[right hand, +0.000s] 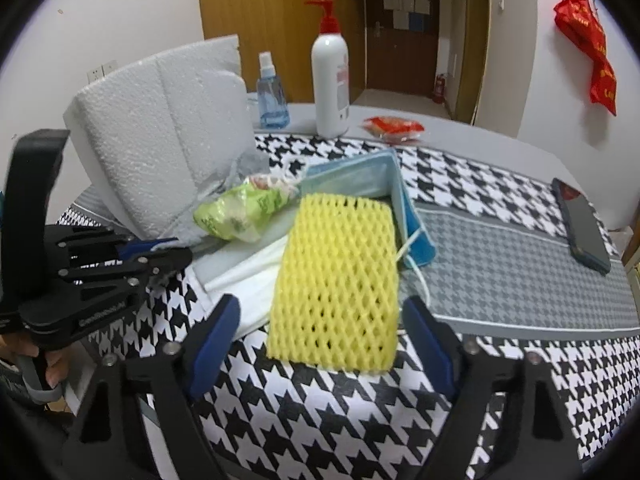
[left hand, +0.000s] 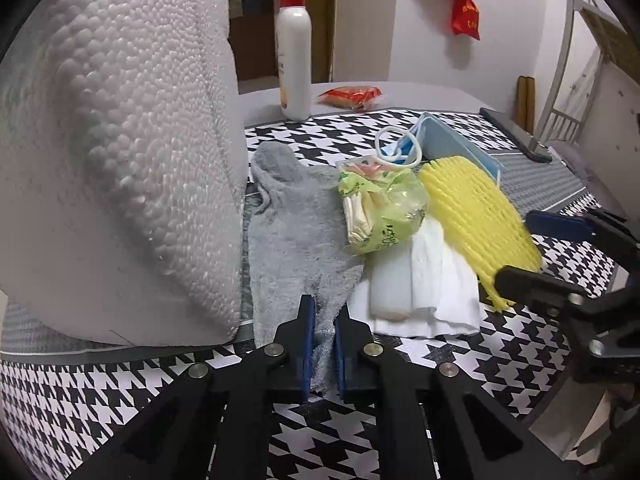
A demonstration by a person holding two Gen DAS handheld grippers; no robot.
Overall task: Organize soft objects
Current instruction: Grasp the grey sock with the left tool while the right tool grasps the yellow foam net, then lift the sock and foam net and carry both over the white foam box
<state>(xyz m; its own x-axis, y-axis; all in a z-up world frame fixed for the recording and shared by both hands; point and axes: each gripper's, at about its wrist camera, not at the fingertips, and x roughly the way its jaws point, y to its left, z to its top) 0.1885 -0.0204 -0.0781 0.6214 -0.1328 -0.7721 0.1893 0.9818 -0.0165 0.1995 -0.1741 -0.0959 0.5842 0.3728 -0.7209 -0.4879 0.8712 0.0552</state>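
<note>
Pinched nearly shut, the left gripper (left hand: 325, 344) clamps the near edge of the grey cloth (left hand: 296, 220), hemmed on its left by a white foam block (left hand: 120, 160). Jaws of the right gripper (right hand: 320, 340) stand wide, flanking the yellow foam net's (right hand: 336, 280) near end without touching; bare houndstooth tablecloth (right hand: 320, 412) lies below.

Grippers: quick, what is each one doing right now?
Left gripper: shut on the grey cloth.
Right gripper: open, fingers either side of the yellow net, not gripping.
</note>
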